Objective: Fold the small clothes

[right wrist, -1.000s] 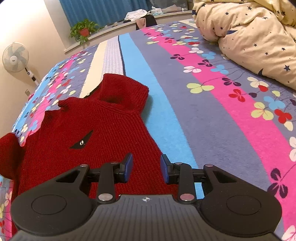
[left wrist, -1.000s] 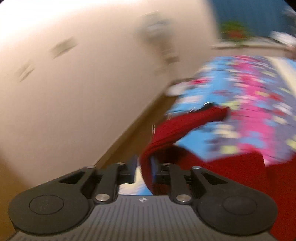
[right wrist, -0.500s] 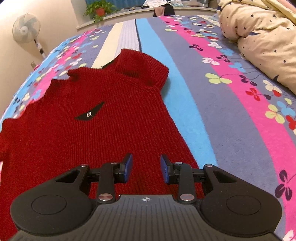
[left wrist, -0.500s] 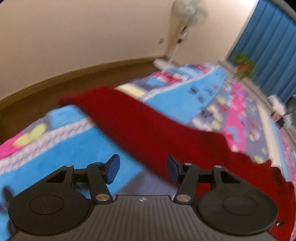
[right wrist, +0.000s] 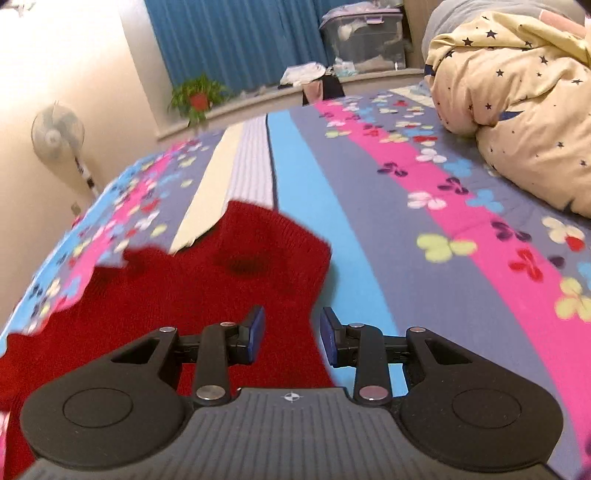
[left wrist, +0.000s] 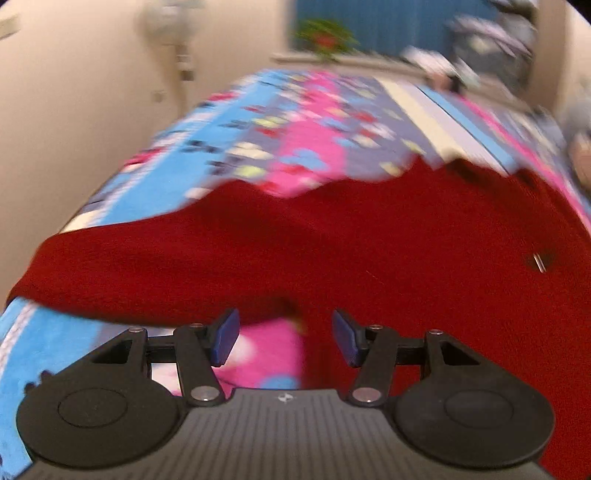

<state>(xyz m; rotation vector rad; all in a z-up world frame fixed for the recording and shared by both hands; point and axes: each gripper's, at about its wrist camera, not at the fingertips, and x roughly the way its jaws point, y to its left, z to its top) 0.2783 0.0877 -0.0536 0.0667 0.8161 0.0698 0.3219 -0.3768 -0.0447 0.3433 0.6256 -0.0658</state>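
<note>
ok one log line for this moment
stage: laying flat | red sweater: spread on bed | left claw: open, empty | right claw: open, over sweater edge

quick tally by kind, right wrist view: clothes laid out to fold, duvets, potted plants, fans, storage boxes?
Red sweater: 1
Star-print duvet: 1
Potted plant: 1
Standing fan: 1
Clear storage box: 1
Total: 5

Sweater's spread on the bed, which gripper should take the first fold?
Probably left. The left gripper is open right beside the red sweater sleeve's lower edge; the right gripper sits over the sweater's right edge.
</note>
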